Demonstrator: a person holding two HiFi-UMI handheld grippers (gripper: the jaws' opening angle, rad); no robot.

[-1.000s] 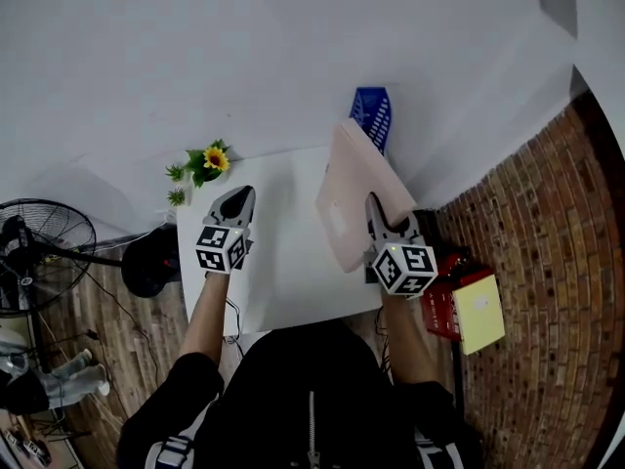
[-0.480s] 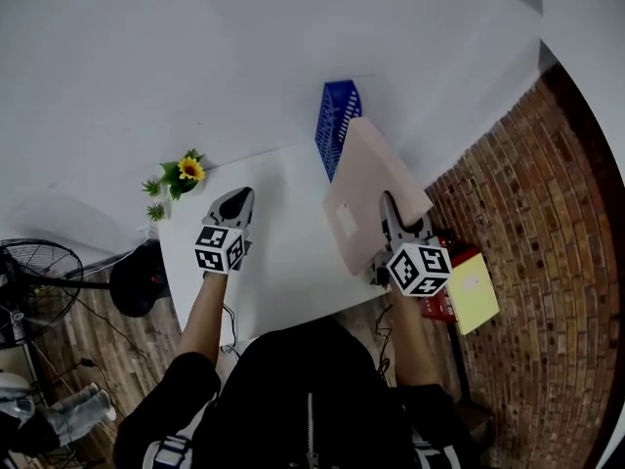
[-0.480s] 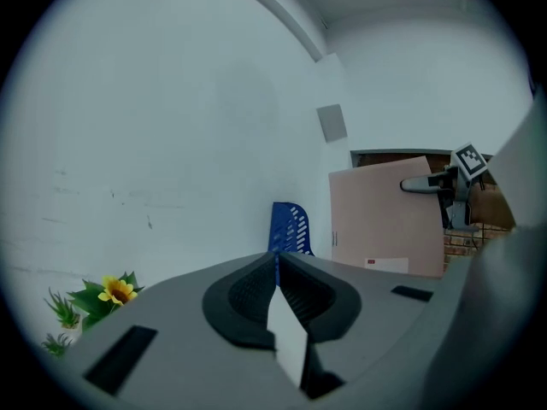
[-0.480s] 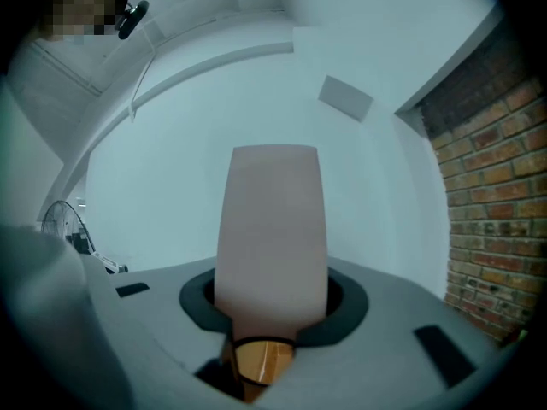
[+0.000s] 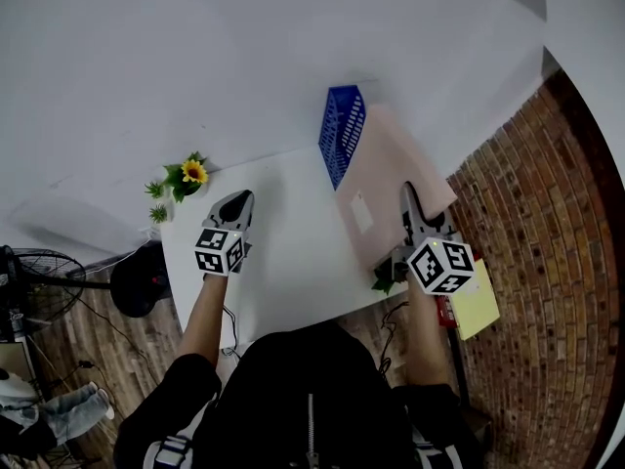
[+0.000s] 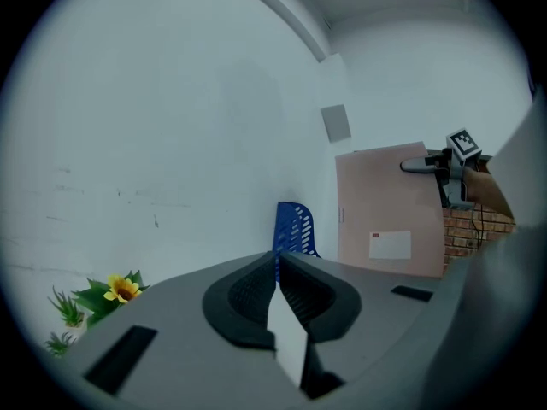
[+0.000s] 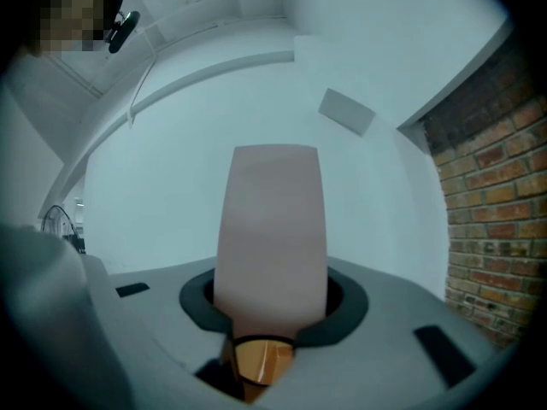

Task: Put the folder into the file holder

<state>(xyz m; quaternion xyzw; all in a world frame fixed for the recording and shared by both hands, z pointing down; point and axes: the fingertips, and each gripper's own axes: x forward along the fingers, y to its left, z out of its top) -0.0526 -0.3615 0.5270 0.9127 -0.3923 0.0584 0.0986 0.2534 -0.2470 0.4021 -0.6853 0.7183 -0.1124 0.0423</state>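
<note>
Folder (image 5: 386, 189): a pale pink folder is shown at the centre right of the head view, lifted clear of the white bench (image 5: 283, 262) and gripped at its lower edge by the right claw (image 5: 410, 198). In the right gripper view the folder (image 7: 272, 229) is seen rising from between the jaws, which are closed on it (image 7: 269, 310). A white label (image 5: 362, 211) is carried on the face turned toward the bench.

The blue perforated file holder (image 5: 342, 130) is placed at the far edge of the bench, against the white wall, above the centre of the frame. The folder is held just to the right of it and is not inside it. In the left gripper view a narrow strip of wall is seen between the file holder (image 6: 295, 229) and the folder (image 6: 389, 203).

The left claw (image 5: 234, 201) is held over the left part of the bench. Its jaws are brought together at the tips, with nothing between them (image 6: 277, 263).

A small sunflower plant (image 5: 190, 174) is set at the bench's far left corner. A brick wall (image 5: 547, 262) fills the right of the frame, and a fan (image 5: 29, 281) is seen at the lower left.
</note>
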